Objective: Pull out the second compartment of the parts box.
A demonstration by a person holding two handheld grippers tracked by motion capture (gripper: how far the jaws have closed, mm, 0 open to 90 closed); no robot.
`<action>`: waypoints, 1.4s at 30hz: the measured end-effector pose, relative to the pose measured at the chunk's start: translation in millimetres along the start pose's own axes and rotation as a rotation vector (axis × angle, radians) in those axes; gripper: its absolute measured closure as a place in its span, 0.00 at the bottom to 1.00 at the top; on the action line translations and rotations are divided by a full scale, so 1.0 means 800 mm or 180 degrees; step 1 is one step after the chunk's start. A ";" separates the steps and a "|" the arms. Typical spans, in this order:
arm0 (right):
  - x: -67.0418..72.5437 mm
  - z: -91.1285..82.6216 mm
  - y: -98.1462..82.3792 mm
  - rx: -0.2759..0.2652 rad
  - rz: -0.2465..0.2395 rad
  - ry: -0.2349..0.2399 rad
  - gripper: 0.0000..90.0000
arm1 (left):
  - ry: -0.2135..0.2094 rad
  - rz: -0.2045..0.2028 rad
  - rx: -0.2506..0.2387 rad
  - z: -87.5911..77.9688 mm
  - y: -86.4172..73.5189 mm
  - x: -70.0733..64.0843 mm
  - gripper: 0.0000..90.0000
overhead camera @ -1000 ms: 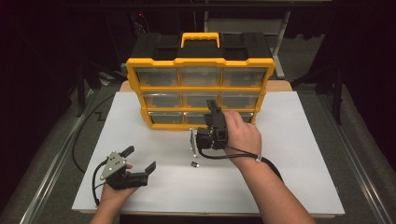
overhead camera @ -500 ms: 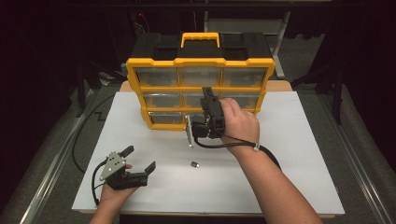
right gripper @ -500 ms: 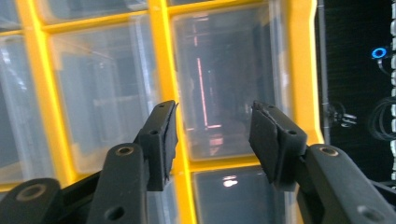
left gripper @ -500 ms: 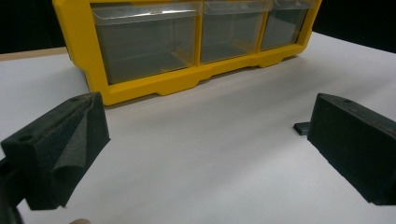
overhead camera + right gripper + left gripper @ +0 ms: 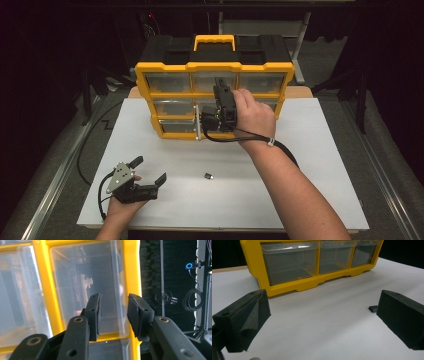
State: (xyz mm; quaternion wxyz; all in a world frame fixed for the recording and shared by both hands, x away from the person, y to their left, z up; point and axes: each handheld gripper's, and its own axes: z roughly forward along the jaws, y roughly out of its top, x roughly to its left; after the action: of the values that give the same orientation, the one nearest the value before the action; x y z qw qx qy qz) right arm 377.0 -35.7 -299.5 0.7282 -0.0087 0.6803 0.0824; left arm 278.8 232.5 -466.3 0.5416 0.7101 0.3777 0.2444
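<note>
A yellow organizer (image 5: 215,67) with clear drawers stands upright at the back of the white table (image 5: 310,150). My right gripper (image 5: 219,84) is raised in front of its middle column, turned on its side. In the right gripper view the right gripper (image 5: 113,312) faces a clear drawer (image 5: 75,277) beside a yellow bar (image 5: 130,277). Its jaws have just been closing and a narrow gap is left, with nothing between them. My left gripper (image 5: 149,170) rests open near the front left. A small dark piece (image 5: 208,176) lies on the table between the hands.
In the left gripper view the left gripper (image 5: 322,315) looks across bare table at the organizer's bottom row (image 5: 287,290), with the small dark piece (image 5: 372,308) by its right jaw. Cables trail off the table's left side (image 5: 82,150). Dark floor surrounds the table.
The right hand has risen from the table and gone toward the organizer's front. Its jaws have narrowed. The small dark piece stays on the table. The left gripper has not moved.
</note>
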 end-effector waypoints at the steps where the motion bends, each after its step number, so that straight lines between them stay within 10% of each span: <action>1: -0.002 0.002 0.001 0.0013 -0.0021 -0.0012 0.73 | 0.0004 -0.0006 -0.0003 0.000 0.000 0.000 0.00; 42: 0.000 0.023 0.027 0.0285 -0.0329 -0.0155 0.92 | 0.0032 -0.0063 -0.0052 -0.007 0.001 0.006 0.00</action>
State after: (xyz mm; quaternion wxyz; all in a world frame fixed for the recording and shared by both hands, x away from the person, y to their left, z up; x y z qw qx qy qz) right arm 392.3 -12.2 -296.4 0.7475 -0.0092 0.6640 0.0142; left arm 277.5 239.4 -464.5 0.5478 0.7007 0.3854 0.2457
